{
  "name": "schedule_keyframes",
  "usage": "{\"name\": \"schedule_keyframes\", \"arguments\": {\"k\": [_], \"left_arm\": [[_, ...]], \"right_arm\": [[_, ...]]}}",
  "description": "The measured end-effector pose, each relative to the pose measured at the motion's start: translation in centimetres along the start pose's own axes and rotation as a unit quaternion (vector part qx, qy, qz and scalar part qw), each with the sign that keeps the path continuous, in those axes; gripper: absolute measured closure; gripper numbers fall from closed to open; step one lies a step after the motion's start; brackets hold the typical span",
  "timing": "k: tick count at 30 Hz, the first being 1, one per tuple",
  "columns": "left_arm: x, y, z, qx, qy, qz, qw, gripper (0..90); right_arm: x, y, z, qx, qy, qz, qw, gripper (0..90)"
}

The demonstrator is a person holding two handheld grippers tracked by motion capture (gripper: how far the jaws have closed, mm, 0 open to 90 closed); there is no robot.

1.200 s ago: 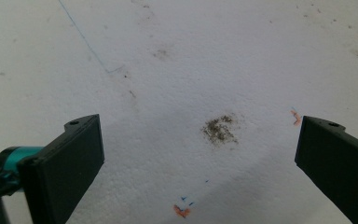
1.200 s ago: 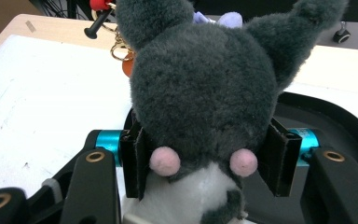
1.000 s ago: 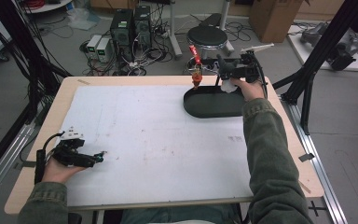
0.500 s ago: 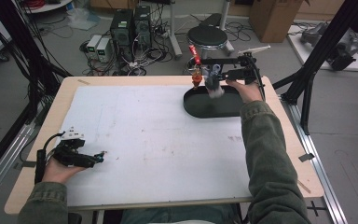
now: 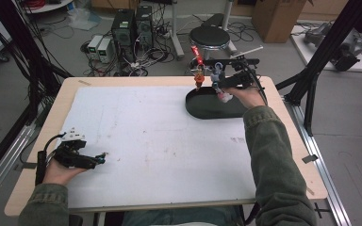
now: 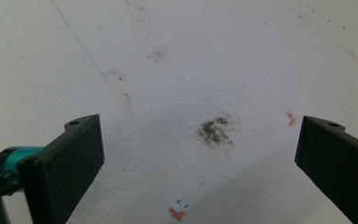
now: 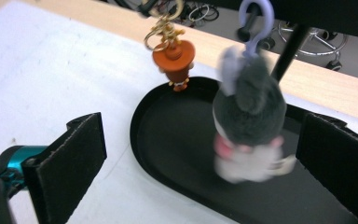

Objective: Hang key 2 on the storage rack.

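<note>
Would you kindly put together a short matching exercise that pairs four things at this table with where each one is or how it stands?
Things:
1. grey plush keychain
2. orange charm
3. black tray
4. left gripper

Places or states:
A. rests low over the white mat at the near left of the table, jaws apart
B. lies flat at the far right of the table
C. hangs by a lilac hook from the black bar
D. hangs on gold rings over the tray's far rim

Pairs: 1-C, 2-D, 3-B, 4-A
</note>
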State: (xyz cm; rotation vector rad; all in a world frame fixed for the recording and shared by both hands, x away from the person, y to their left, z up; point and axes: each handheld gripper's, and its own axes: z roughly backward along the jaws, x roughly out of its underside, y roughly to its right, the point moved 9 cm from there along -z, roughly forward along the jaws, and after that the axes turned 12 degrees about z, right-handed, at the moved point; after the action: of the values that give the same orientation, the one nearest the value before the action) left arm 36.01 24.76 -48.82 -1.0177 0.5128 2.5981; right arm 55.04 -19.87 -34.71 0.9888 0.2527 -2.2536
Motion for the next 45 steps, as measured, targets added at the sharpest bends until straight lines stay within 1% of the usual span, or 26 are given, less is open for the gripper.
{"name": "schedule_keyframes", "arguments": {"k": [1,3,6,7,8,9,10,12,13,14,16,18,20,22,25,30,34,35,37,38,41,43,44,45], "left_arm": [[0.0,0.0,0.0,0.001,0.0,0.001,1.0,1.7],[0.0,0.0,0.0,0.001,-0.001,0.0,1.0,1.7],[0.0,0.0,0.0,0.001,0.0,0.001,1.0,1.7],[0.0,0.0,0.0,0.001,0.0,0.0,1.0,1.7],[0.0,0.0,0.0,0.0,0.0,0.001,1.0,1.7],[0.0,0.0,0.0,0.001,0.001,0.0,1.0,1.7],[0.0,0.0,0.0,0.002,0.0,0.0,1.0,1.7],[0.0,0.0,0.1,0.002,0.002,0.001,1.0,1.7],[0.0,0.0,0.1,0.0,0.004,-0.001,1.0,1.7],[0.0,0.0,0.2,0.0,0.005,0.0,1.0,1.7],[-0.1,0.0,0.2,0.0,0.008,0.0,1.0,1.7],[-0.1,0.0,0.2,0.0,0.008,0.001,1.0,1.7],[-0.1,0.1,0.2,0.002,0.007,0.0,1.0,1.7],[-0.1,0.1,0.2,0.002,0.008,0.0,1.0,1.7],[-0.1,0.0,0.2,0.001,0.009,0.0,1.0,1.7],[-0.1,0.0,0.2,0.001,0.01,0.002,0.9999,1.7],[-0.1,0.0,0.3,0.0,0.01,0.002,0.9999,1.7],[-0.1,0.1,0.4,0.001,0.009,0.001,1.0,1.7],[-0.1,0.1,0.4,0.001,0.011,0.001,0.9999,1.7],[-0.1,0.1,0.4,0.002,0.015,0.005,0.9999,1.7],[0.0,0.1,0.5,0.002,0.012,0.003,0.9999,1.7],[0.0,0.1,0.4,0.003,0.013,0.003,0.9999,1.7],[0.0,0.1,0.4,0.003,0.014,0.006,0.9999,1.7],[0.0,0.1,0.4,0.003,0.011,0.003,0.9999,1.7]], "right_arm": [[0.1,-0.2,0.0,0.001,-0.001,0.006,1.0,0.6],[0.3,-0.5,0.1,-0.004,0.001,0.004,1.0,0.6],[1.1,-0.7,0.1,-0.008,0.0,0.008,0.9999,0.6],[1.5,-0.7,0.1,-0.009,-0.004,0.008,0.9999,0.6],[1.8,-0.8,0.1,-0.009,-0.014,0.009,0.9998,0.6],[2.0,-0.9,0.1,-0.008,-0.014,0.012,0.9998,0.6],[2.1,-1.2,0.3,-0.014,-0.01,0.007,0.9998,0.6],[2.3,-1.5,0.5,-0.024,0.001,0.004,0.9997,0.6],[2.5,-1.7,0.6,-0.026,0.001,0.003,0.9997,0.6],[2.7,-1.8,0.7,-0.026,0.001,0.005,0.9996,0.6],[3.1,-2.1,0.8,-0.028,-0.011,0.008,0.9995,0.6],[3.1,-2.1,1.1,-0.026,-0.006,0.012,0.9996,0.6],[3.1,-2.3,1.4,-0.028,-0.001,0.006,0.9996,0.7],[3.2,-2.4,1.5,-0.028,0.002,0.01,0.9995,0.7],[3.7,-2.6,1.6,-0.031,0.003,0.009,0.9995,0.7],[4.7,-2.9,1.5,-0.034,0.006,0.004,0.9994,0.7],[5.4,-3.2,1.3,-0.033,0.008,0.01,0.9994,0.7],[6.0,-3.3,1.2,-0.031,0.01,0.011,0.9994,0.7],[6.5,-3.5,1.1,-0.031,0.01,0.013,0.9994,0.7],[6.8,-3.5,1.2,-0.03,0.01,0.012,0.9994,0.7],[7.4,-3.8,1.3,-0.035,0.013,0.011,0.9992,0.7],[7.7,-3.9,1.5,-0.034,0.016,0.012,0.9992,0.6],[7.9,-4.0,1.6,-0.035,0.017,0.012,0.9992,0.7],[8.1,-4.1,1.7,-0.036,0.018,0.012,0.9991,0.7]]}}
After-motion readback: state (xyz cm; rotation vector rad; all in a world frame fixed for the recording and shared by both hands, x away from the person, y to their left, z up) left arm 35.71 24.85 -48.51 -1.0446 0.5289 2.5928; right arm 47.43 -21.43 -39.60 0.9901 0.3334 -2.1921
